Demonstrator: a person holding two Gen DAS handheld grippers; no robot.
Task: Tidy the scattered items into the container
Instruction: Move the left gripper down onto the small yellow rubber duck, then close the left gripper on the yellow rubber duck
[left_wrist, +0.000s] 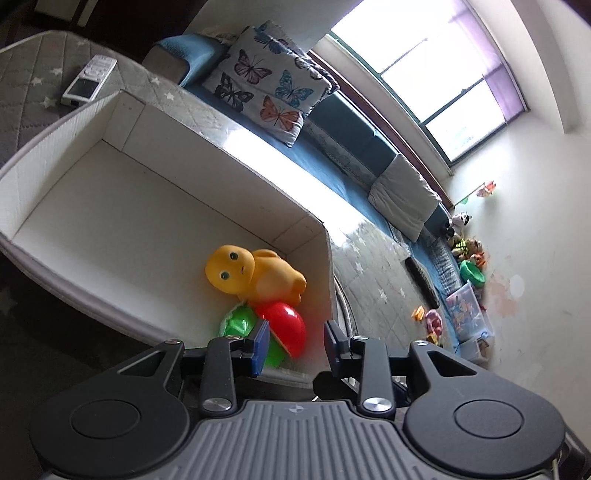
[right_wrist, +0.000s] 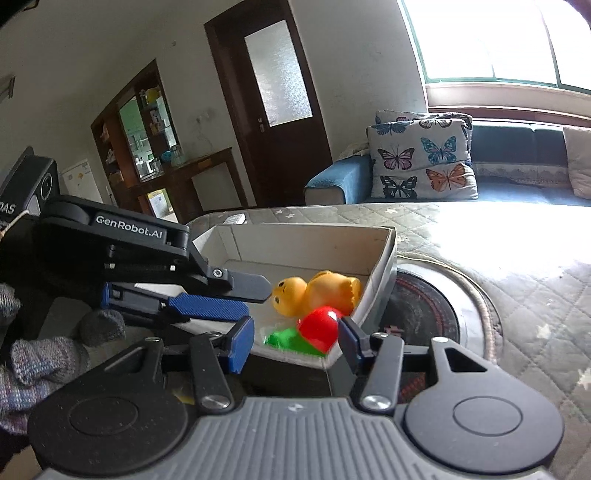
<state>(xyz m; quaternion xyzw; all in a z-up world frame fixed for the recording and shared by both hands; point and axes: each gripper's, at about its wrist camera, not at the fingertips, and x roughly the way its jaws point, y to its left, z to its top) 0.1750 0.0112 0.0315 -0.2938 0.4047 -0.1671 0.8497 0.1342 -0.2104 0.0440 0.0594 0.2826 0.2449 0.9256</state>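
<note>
While both grippers hang over the white box (left_wrist: 110, 177), its near corner holds a yellow toy (left_wrist: 255, 273), a red ball (left_wrist: 286, 325) and a green piece (left_wrist: 236, 323). Left gripper (left_wrist: 295, 343) and right gripper (right_wrist: 295, 339) are spread apart, grasping nothing.

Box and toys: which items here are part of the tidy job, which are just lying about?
Job:
- white box
- yellow rubber figure, in the box
- red ball, in the box
- green toy, in the box
- left tongs, open
- right tongs, open

Lying about:
- remote control on the quilted cover
- butterfly cushion
- sofa
</note>
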